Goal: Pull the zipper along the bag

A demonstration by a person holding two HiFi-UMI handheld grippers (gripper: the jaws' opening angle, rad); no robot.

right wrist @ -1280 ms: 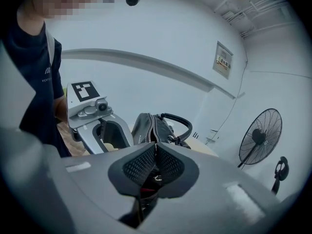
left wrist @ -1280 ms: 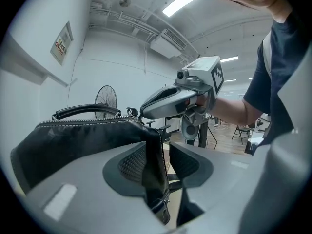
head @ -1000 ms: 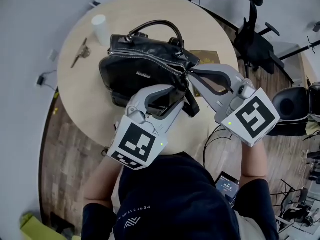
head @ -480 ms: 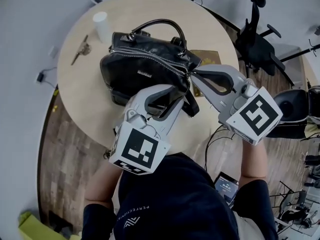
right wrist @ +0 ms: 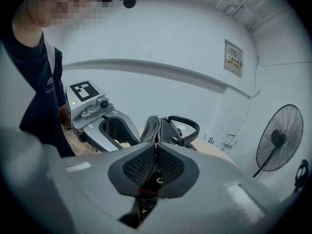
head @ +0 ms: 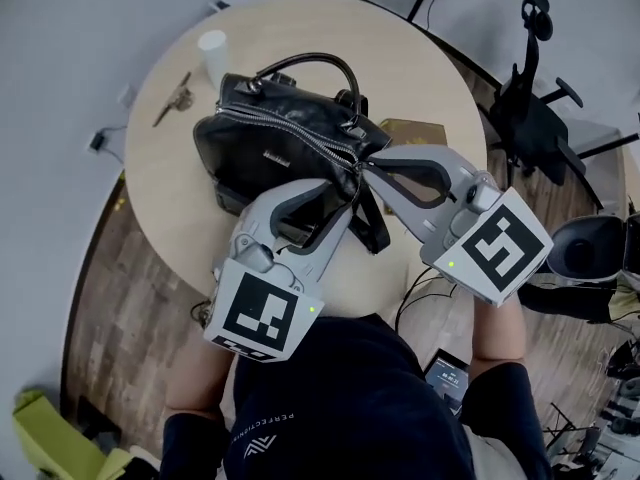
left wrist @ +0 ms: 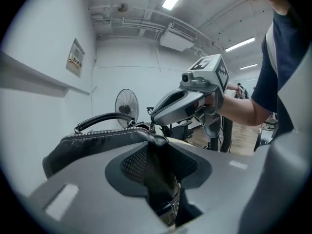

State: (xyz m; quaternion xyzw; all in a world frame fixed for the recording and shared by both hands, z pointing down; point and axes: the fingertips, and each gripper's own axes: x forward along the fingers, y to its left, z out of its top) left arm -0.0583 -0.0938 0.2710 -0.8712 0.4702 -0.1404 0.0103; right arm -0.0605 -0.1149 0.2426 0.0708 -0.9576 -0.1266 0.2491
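Note:
A black leather bag [head: 270,138] stands on the round table [head: 160,188], its silver zipper [head: 290,128] running along the top. My left gripper [head: 345,190] holds the leather strap [left wrist: 158,165] at the bag's near right end. Its pads still press on the strap while the jaws are opening. My right gripper [head: 366,162] is shut on the zipper pull [right wrist: 157,152] at that same end, right beside the left one. In the right gripper view the bag [right wrist: 163,128] rises straight ahead of the closed pads, with the left gripper [right wrist: 129,130] beside it.
A white cup [head: 213,53] and a small bunch of keys [head: 175,98] lie behind the bag at the left. A brown flat item [head: 415,133] lies by the bag's right end. An office chair [head: 535,108] and a fan [right wrist: 280,140] stand beyond the table.
The head camera has shifted, so everything sits lower and further left in the picture. Both grippers have stayed at the bag's right end with the same holds.

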